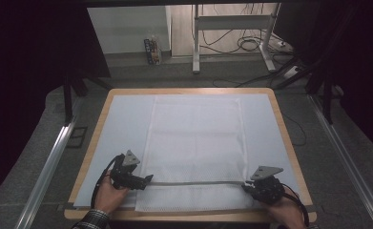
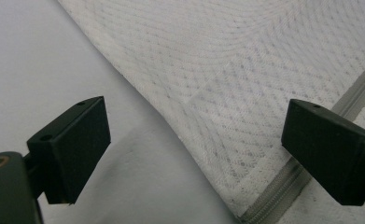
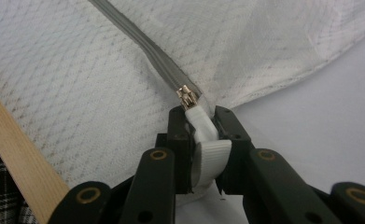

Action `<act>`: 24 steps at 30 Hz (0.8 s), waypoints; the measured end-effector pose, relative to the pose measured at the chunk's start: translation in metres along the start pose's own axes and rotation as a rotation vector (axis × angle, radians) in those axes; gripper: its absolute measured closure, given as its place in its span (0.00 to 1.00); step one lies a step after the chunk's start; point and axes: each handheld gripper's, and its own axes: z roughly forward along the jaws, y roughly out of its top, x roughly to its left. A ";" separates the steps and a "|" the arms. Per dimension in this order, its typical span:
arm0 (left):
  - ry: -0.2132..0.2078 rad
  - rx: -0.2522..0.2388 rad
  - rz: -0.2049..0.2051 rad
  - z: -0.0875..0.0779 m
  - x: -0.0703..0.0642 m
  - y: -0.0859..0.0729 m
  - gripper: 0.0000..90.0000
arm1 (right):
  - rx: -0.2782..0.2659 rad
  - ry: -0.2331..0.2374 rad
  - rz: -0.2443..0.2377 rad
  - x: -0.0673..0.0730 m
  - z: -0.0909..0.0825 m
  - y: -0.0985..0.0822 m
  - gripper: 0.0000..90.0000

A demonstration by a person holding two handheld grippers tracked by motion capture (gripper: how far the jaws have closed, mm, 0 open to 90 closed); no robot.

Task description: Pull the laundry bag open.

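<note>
The white mesh bag (image 1: 196, 143) lies flat on the table (image 1: 189, 90), the right gripper (image 3: 202, 122) pinches the zipper's white pull tab (image 3: 207, 154), and the spread left gripper (image 2: 194, 149) should probably clamp the bag's edge so the zipper (image 1: 196, 182) slides straight.

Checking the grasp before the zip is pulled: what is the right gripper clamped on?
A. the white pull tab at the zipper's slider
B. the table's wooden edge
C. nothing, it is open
A: in the right gripper view, the right gripper pinches the white pull tab below the metal slider.
</note>
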 end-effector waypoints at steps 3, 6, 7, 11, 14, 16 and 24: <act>-0.009 -0.007 -0.005 -0.001 -0.001 0.001 0.09 | 0.002 0.002 -0.029 0.000 -0.001 0.001 0.87; -0.008 -0.005 0.002 -0.001 -0.001 0.001 0.09 | 0.002 -0.007 -0.056 0.001 -0.002 0.001 0.87; -0.007 -0.003 0.004 -0.001 -0.001 0.001 0.09 | 0.002 -0.007 -0.056 0.001 -0.002 0.001 0.87; -0.008 -0.003 0.002 -0.001 -0.001 0.001 0.09 | 0.007 -0.007 -0.044 0.000 -0.003 0.000 0.88; -0.010 0.000 0.002 0.000 -0.001 0.001 0.09 | 0.012 -0.019 -0.057 0.002 -0.002 0.001 0.88; -0.010 0.002 0.005 0.000 -0.002 0.001 0.09 | 0.009 -0.014 -0.049 0.002 -0.002 0.001 0.87; -0.007 0.004 0.004 0.000 -0.001 0.001 0.09 | 0.012 -0.009 0.039 -0.007 -0.004 -0.006 0.45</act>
